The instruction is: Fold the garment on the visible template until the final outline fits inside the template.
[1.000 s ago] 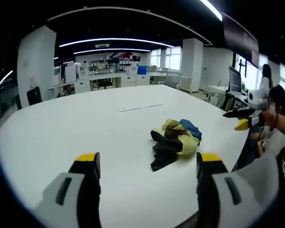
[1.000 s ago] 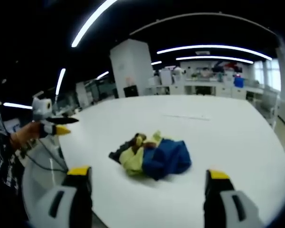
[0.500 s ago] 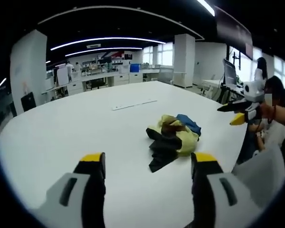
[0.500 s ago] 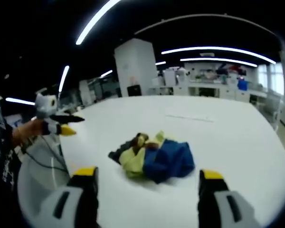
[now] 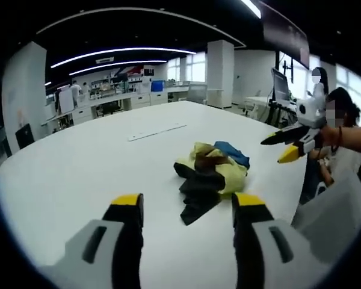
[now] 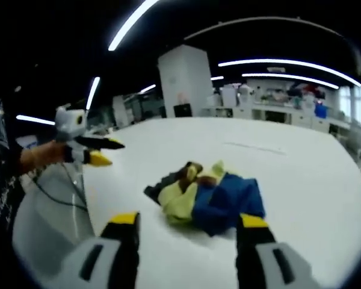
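The left claw is released: its two grey jaws with yellow tips stand apart, with nothing between them. It hovers above the table, just short of the garment. The right claw is likewise released, jaws spread and empty, with the garment just beyond the tips.

In the left gripper view the right claw enters from the right, held by a hand on a roughly level forearm. It is off the table edge, well apart from the garment. Its dark upper jaw and yellow-tipped lower jaw point toward the garment with a narrow gap between the tips. In the right gripper view the left claw enters from the left, held in a hand, also beside the table edge and aimed at the garment, jaws slightly parted.

The garment is a soft, crumpled heap of cloth lying on the table, near the edge closest to the person. It shows pale yellow, blue, black and brown panels, bunched into irregular folds. A black flap trails out of the heap toward the left claw.

The table is broad, white, smooth and matt, with a rounded edge. Beyond the garment, well apart from it, a thin pale strip lies flat on the surface; whether it belongs to a template cannot be determined.
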The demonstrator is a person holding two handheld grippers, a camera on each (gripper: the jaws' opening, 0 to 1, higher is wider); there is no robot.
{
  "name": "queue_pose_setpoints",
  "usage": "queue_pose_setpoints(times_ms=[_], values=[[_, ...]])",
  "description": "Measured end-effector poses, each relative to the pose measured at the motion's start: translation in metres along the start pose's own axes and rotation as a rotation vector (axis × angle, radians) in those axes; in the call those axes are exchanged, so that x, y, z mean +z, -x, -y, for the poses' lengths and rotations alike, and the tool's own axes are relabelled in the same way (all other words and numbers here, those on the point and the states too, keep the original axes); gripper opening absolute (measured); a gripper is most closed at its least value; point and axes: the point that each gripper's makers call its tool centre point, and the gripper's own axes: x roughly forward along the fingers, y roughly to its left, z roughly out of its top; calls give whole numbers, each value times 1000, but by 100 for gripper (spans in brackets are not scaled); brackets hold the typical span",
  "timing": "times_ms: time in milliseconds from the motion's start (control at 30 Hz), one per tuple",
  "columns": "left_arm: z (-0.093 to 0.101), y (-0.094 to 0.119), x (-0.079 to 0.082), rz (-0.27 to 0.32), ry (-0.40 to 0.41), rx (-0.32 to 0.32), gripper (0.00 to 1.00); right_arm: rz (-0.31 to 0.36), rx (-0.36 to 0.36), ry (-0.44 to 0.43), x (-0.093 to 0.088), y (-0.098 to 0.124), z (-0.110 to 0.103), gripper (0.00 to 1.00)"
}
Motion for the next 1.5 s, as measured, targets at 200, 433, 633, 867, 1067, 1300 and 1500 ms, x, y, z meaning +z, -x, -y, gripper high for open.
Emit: queue_pose_setpoints(times_ms=[200,433,633,867,1067,1300,1500], values=[[7,-17,-3,4,24,-29,50,-23,34,7,-8,-14,-7,51],[12,-35,-6,-9,16,-59,46,-35,40,-4,-13,-22,-5,35],[13,-52,-11,-29,-2,-85,42,-41,42,-4,-19,-29,4,27],[2,-74,-25,-68,-47,-110,36,-69,40,16,-27,-39,11,18],[1,-89,-33,-100,-49,-145,32,-93,34,22,-30,-44,13,13],[7,-105,-33,-118,-15,-185,31,-99,43,12,-28,-48,14,9],[16,-115,-38,-145,0,-244,26,-105,60,7,-29,-50,12,7]])
